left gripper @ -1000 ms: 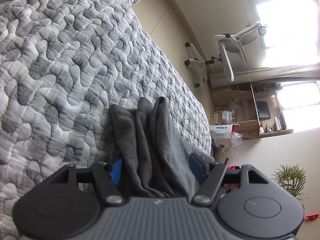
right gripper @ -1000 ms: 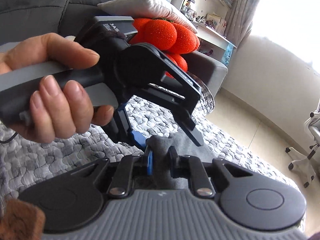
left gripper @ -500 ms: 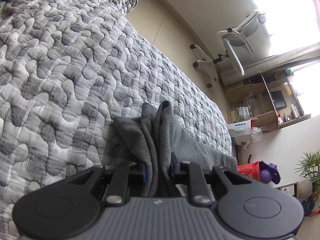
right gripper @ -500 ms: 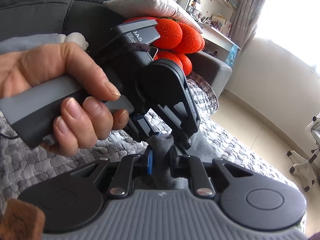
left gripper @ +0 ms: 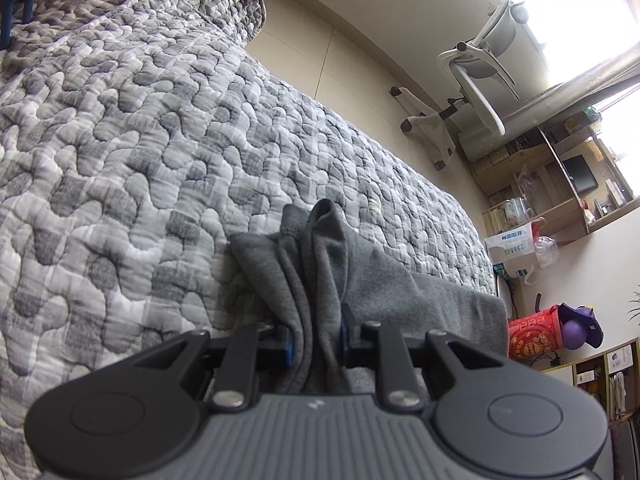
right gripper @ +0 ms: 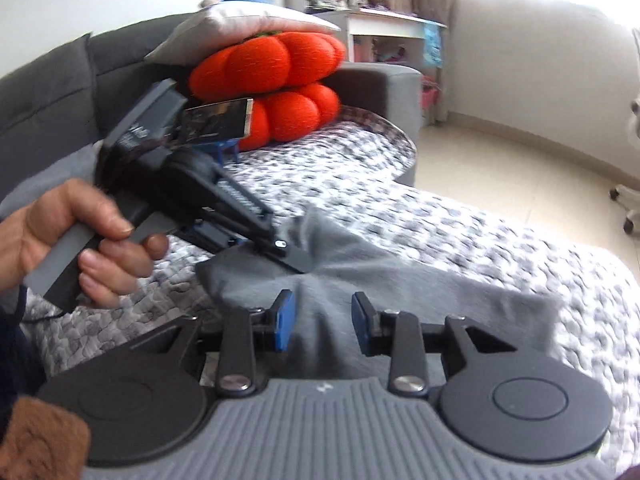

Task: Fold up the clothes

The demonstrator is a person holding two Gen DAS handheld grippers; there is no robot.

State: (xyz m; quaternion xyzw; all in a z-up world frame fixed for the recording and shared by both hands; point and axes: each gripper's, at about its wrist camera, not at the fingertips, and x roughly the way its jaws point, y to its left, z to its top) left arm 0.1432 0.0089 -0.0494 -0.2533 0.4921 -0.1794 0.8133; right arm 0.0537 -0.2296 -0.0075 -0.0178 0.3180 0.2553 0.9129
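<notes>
Left wrist view shows my left claw [left gripper: 315,336] closed on a bunched part of the grey garment [left gripper: 360,280], several layers of cloth pinched between the two blue pads. From this grip the garment runs forward and to the right, lying on the quilted cover [left gripper: 140,140] of the sofa. In the right wrist view, my right claw [right gripper: 322,326] is open, with the pads standing apart on each side of a raised ridge of the same garment [right gripper: 420,280], and I see no cloth squeezed between them. The picture is a little blurred there, so I cannot tell if the pads touch the fabric.

The person's left hand [right gripper: 80,240] holds the left claw [right gripper: 292,258] just in front of my right one, its tip pressing down on the garment where the folds come together. So both claws are very near to each other at one end of the garment, and its long axis goes away from them to the right, toward the edge of the sofa. Its far corner [right gripper: 552,300] lies flat and free.

I judge that only the left claw controls the cloth now. The right claw is nearer to the free length, so any move along the garment would fall to that side.
</notes>
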